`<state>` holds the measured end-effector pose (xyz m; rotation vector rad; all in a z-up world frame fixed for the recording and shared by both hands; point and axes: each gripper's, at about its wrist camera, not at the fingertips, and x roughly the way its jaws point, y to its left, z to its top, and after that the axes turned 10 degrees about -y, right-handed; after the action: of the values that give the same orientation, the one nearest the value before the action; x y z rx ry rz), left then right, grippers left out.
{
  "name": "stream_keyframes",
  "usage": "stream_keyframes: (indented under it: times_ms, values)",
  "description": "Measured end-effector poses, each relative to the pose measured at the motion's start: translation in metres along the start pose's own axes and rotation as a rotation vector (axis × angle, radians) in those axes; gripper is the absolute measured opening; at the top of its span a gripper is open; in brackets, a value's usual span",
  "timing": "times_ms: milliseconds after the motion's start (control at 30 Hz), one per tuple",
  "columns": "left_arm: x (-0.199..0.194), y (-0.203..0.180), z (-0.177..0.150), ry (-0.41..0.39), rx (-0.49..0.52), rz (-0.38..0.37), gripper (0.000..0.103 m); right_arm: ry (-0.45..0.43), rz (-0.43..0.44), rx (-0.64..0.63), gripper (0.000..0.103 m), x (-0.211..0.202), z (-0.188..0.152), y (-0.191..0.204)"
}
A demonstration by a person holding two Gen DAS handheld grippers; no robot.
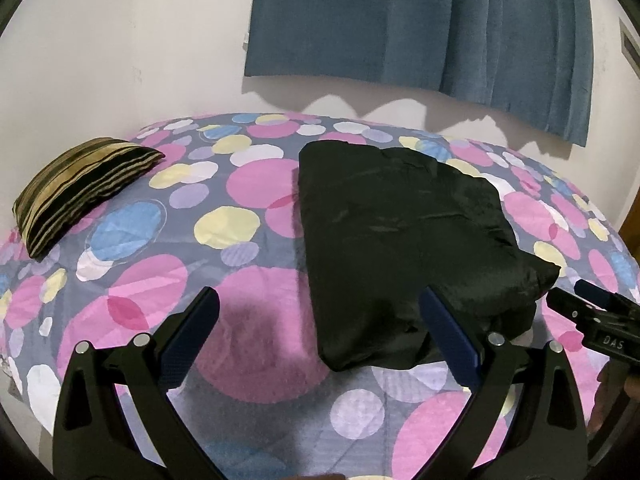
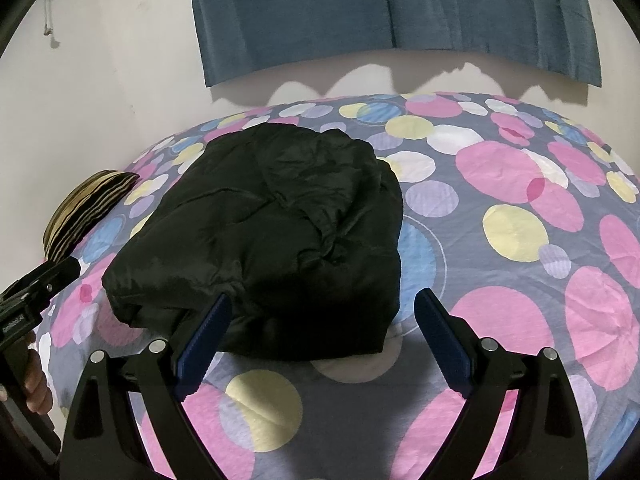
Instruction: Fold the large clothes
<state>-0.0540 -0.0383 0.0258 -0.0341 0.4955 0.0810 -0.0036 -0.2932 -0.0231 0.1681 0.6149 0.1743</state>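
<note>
Your left gripper (image 1: 320, 304) and right gripper (image 2: 324, 308) both hang with fingers spread wide, holding nothing. The folded black garment (image 1: 404, 240) lies on the bed (image 1: 248, 300), just ahead of your fingers, long axis running away toward the wall and curtain (image 1: 420, 28).

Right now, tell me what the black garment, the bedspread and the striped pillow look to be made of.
Black garment: likely a thin synthetic such as nylon or satin; it shows a soft sheen and crisp wrinkles.
Bedspread: matte woven fabric, perhaps cotton, with printed dots and light creases.
Striped pillow: looks like velvety or satin fabric; its gold stripes catch the light.
</note>
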Motion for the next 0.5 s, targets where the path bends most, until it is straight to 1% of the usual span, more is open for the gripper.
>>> stream_keyframes:
  times_ms: [167,267,500]
  values:
    - [-0.0009,-0.0003,0.0001,-0.008,0.005,0.013,0.100,0.003,0.006,-0.001,0.092,0.0007,0.0007,-0.0011]
    - [-0.0020,-0.0005,0.0006,-0.019,0.011,0.002,0.100,0.003,0.005,-0.002,0.092,0.0008,0.0005,-0.0008]
    - [-0.0006,-0.0003,-0.0039,-0.024,0.014,0.006,0.101,0.015,0.013,-0.002,0.092,0.0028,-0.0010,0.0000]
